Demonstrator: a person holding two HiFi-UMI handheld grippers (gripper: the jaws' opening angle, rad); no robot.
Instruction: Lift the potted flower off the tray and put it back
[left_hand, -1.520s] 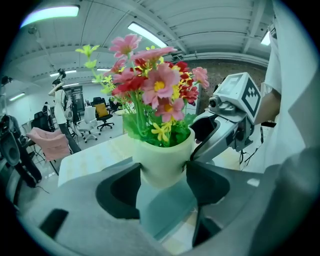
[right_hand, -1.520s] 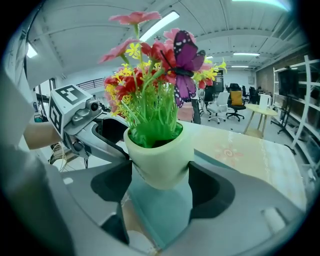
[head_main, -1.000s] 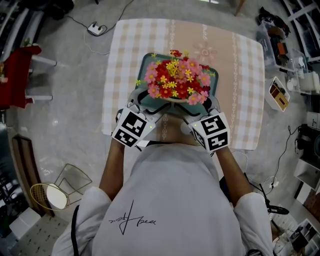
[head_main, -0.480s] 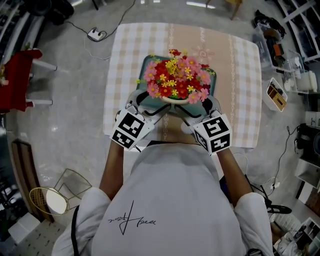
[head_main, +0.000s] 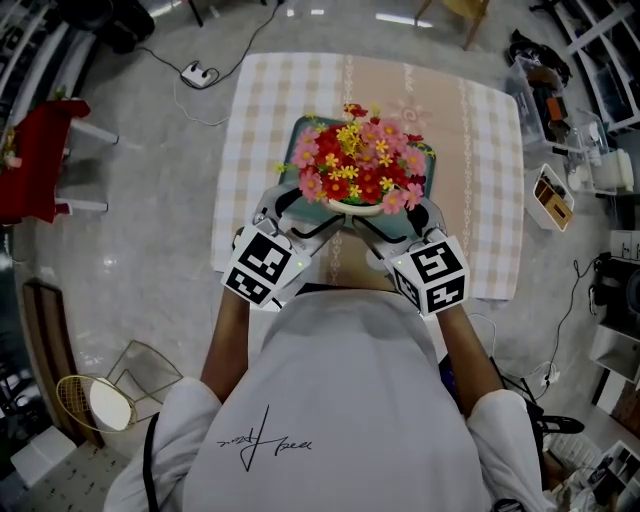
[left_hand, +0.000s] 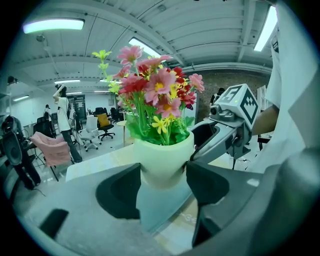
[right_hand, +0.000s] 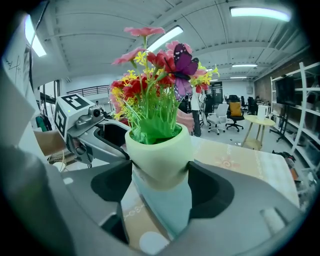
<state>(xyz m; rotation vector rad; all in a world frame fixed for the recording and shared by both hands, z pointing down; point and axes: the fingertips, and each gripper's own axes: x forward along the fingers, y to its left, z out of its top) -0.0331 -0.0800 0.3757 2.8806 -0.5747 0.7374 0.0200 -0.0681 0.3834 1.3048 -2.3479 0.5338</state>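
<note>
A rectangular table (head_main: 490, 200) is standing on the pale grey floor (head_main: 150, 230). A cloth (head_main: 255, 170) is covering its whole top and hanging slightly over the edges. The cloth is checked beige and white on the left and right, with a plain beige band running from near to far down the middle. A teal tray (head_main: 296, 132) is lying flat on that cloth, around the middle of the table.
</note>
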